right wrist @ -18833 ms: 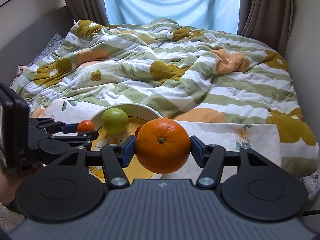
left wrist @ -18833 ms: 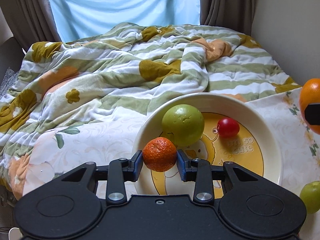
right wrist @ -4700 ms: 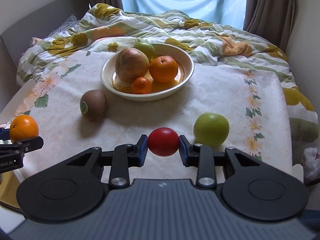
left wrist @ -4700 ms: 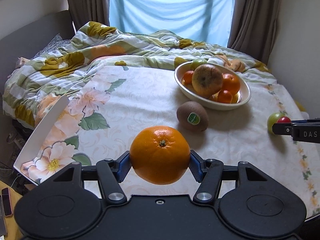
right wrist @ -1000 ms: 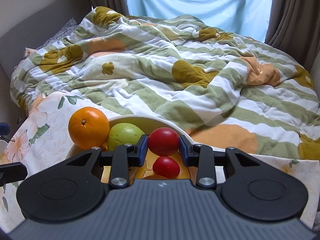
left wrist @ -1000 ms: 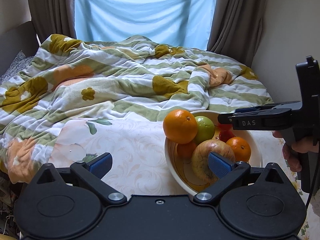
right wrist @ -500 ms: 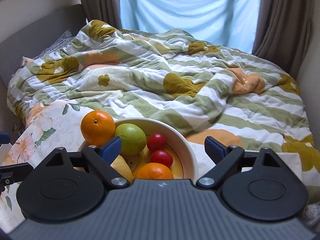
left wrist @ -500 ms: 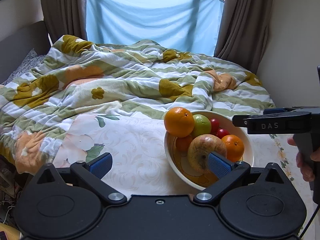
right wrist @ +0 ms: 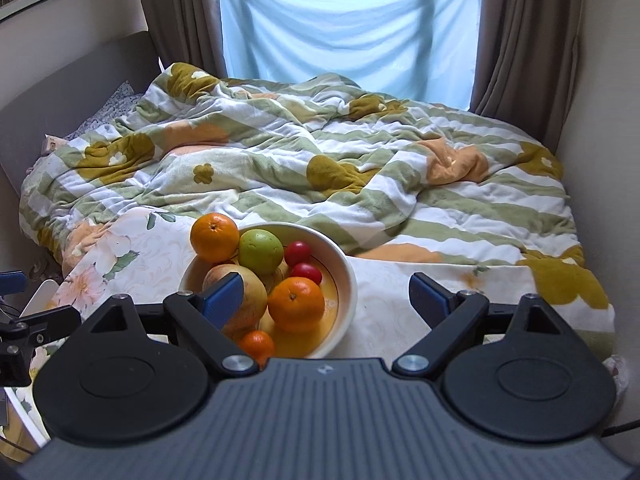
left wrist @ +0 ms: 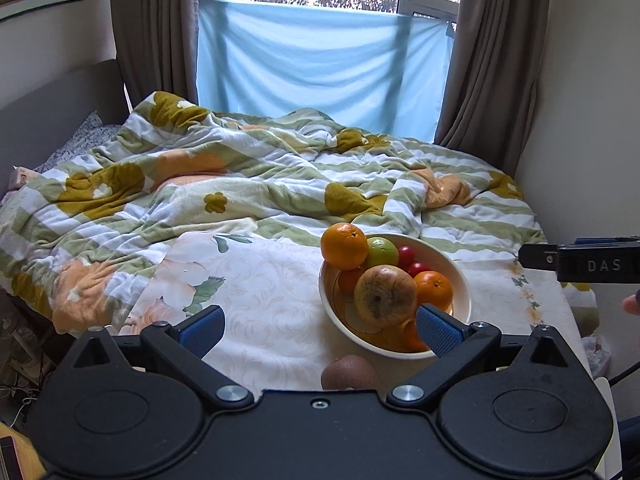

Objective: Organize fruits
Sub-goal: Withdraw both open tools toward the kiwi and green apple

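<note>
Both tongs stand spread wide with nothing between them: the left tongs (left wrist: 318, 330) at the lower middle of the left wrist view, the right tongs (right wrist: 326, 298), whose jaws have just been opening, low in the right wrist view. The bowl (right wrist: 347, 280) left of centre there holds oranges, a green apple (right wrist: 261, 251) and two red tomatoes. A kiwi (left wrist: 350, 373) lies on the table just below the bowl in the left view.
</note>
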The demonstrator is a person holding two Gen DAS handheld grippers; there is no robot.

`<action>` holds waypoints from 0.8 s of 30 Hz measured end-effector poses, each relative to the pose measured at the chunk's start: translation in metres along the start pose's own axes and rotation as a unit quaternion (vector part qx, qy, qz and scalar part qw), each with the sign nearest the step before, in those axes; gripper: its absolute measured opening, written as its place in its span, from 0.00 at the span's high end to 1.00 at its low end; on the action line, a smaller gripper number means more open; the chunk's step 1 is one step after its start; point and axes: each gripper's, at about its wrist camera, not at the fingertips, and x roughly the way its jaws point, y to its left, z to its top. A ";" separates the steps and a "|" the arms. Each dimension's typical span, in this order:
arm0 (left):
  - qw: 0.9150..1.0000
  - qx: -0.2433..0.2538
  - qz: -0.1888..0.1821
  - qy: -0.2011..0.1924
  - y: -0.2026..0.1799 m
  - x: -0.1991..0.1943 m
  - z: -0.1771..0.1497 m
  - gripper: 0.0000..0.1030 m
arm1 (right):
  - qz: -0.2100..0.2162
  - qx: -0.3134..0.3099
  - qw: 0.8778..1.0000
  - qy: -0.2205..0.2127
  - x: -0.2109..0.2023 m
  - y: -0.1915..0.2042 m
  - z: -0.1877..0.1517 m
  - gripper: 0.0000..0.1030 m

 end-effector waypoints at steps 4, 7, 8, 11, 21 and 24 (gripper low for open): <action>1.000 0.003 0.003 -0.012 -0.011 -0.020 -0.012 0.00 | -0.002 0.005 1.000 -0.012 -0.032 -0.006 -0.016 0.00; 1.000 0.006 0.004 -0.019 -0.020 -0.033 -0.023 0.00 | -0.004 0.005 1.000 -0.017 -0.052 -0.011 -0.030 0.00; 1.000 0.008 0.005 -0.022 -0.022 -0.036 -0.027 0.00 | -0.006 0.004 1.000 -0.017 -0.057 -0.012 -0.035 0.00; 0.999 0.015 0.011 -0.028 -0.030 -0.041 -0.038 0.00 | -0.007 0.000 1.000 -0.019 -0.071 -0.017 -0.049 0.00; 1.000 0.021 0.013 -0.008 -0.040 -0.015 -0.072 0.00 | -0.018 -0.021 1.000 0.000 -0.073 -0.029 -0.103 0.00; 1.000 0.018 0.013 0.002 -0.041 0.004 -0.082 0.00 | -0.013 -0.016 1.000 0.011 -0.062 -0.035 -0.119 0.00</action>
